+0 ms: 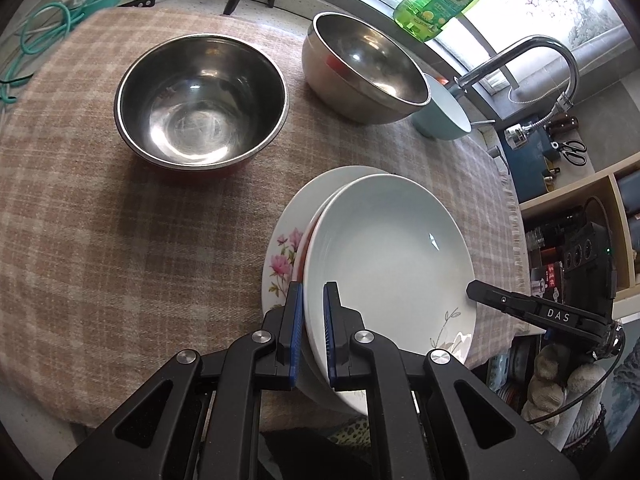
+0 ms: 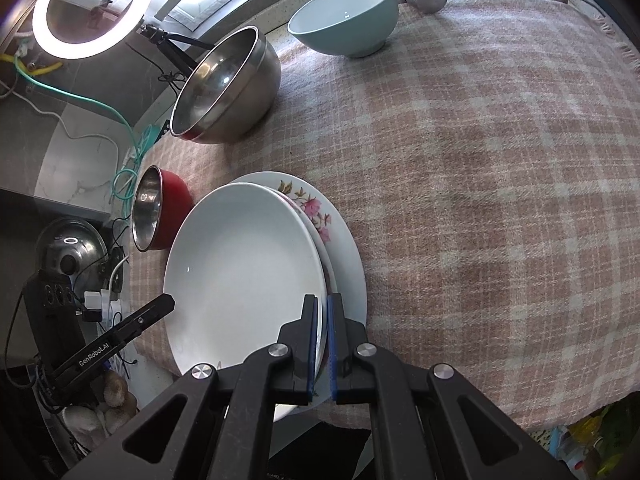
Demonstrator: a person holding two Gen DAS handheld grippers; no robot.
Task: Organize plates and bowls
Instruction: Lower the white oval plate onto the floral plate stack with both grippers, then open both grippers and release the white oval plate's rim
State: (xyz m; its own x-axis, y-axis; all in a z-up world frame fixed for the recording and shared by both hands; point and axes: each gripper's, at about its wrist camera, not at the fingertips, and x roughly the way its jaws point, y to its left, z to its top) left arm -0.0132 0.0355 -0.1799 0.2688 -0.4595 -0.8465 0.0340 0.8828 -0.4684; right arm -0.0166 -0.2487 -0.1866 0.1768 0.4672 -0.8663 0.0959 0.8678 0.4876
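A stack of plates lies on the checked tablecloth point(image 1: 120, 240). The top one is a plain white deep plate point(image 1: 392, 256) point(image 2: 244, 272); a flower-patterned plate point(image 1: 284, 256) point(image 2: 344, 240) sits at the bottom. My left gripper point(image 1: 314, 288) is shut on the white plate's near rim. My right gripper point(image 2: 323, 300) is shut on the opposite rim of the same plate. Each gripper shows in the other's view, the right gripper point(image 1: 480, 290) and the left gripper point(image 2: 166, 302). Farther back stand a red-sided steel bowl point(image 1: 202, 100) point(image 2: 160, 208), a larger steel bowl point(image 1: 364, 68) point(image 2: 224, 88) and a teal bowl point(image 1: 444, 116) point(image 2: 344, 20).
A faucet point(image 1: 532, 52) and a green soap bottle point(image 1: 440, 0) are by the window behind the bowls. A ring light point(image 2: 92, 8) and cables point(image 2: 120, 120) stand off the table's end. Shelves point(image 1: 580, 200) lie past the cloth's fringed edge.
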